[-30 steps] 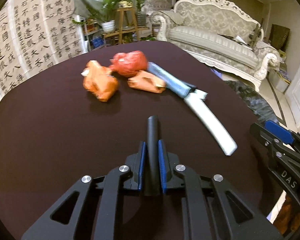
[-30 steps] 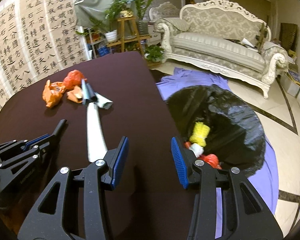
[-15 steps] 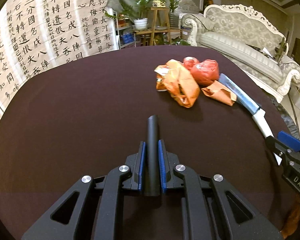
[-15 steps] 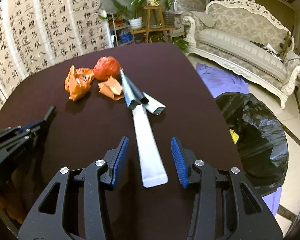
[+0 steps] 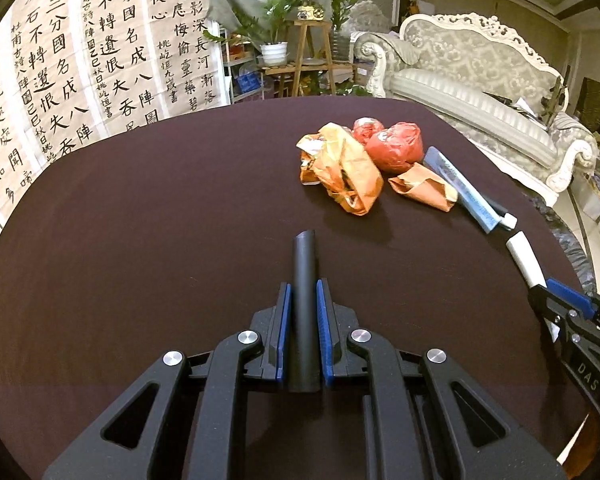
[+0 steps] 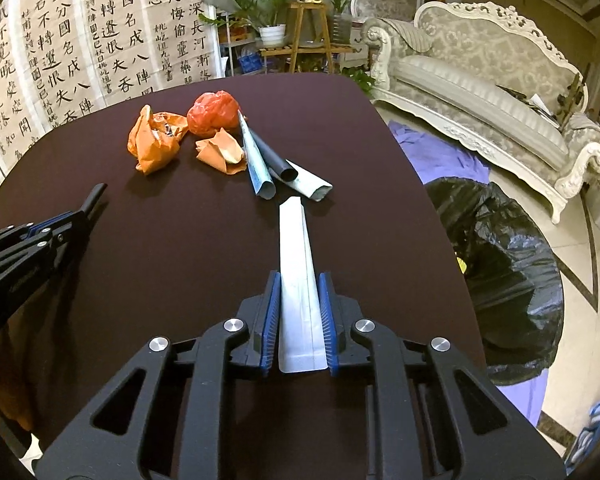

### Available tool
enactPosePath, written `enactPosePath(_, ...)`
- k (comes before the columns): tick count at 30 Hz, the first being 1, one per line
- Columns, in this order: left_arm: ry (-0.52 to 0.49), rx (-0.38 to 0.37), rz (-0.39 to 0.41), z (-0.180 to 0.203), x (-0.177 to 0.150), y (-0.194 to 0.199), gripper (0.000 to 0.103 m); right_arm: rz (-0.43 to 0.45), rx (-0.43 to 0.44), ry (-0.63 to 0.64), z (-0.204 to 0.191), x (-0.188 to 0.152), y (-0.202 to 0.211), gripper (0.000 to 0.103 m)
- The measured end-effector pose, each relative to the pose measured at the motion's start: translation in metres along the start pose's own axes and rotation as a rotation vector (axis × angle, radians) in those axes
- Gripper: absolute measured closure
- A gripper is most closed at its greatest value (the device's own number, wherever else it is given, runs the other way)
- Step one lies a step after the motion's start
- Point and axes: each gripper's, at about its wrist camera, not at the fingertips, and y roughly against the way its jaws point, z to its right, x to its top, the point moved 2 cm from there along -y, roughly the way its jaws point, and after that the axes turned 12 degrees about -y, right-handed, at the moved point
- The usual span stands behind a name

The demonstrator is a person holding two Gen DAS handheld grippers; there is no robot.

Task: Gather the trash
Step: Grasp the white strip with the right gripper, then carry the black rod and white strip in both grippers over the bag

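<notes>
My left gripper (image 5: 302,292) is shut on a black tube (image 5: 306,264) that sticks out forward over the dark table (image 5: 140,240). In the right wrist view my right gripper (image 6: 299,280) has its jaws closing, and the blue pads press both sides of a long white strip (image 6: 296,240) lying on the table. Beyond it lie a crumpled orange bag (image 6: 152,144), a red bag (image 6: 214,114), a small orange wrapper (image 6: 220,154), a blue rolled tube (image 6: 256,160) and another black tube (image 6: 274,158). The left gripper (image 6: 56,224) shows at that view's left edge.
A black trash bag (image 6: 504,268) stands open on the floor right of the table, on a purple cloth (image 6: 440,152). A white sofa (image 6: 480,92) is behind it. Calligraphy hangings (image 5: 60,60) and a plant stand (image 5: 312,56) line the far side.
My right gripper swung left from the trash bag to the white strip and closed its jaws on it. The left gripper, still holding the black tube, shifted left, so the trash pile sits further right.
</notes>
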Motion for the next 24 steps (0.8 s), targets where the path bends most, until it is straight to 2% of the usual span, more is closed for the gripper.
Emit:
enactPosePath(9, -0.036, -0.053, 0.053, 0.025, 0.011, 0.014, 0.089, 0.078, -0.031, -0.085, 0.036, 0.003, 0.025, 0.084)
enactPosePath(24, -0.180, -0.190, 0.167, 0.125, 0.060, 0.017, 0.089, 0.190, -0.189, -0.215, 0.123, 0.024, 0.041, 0.084)
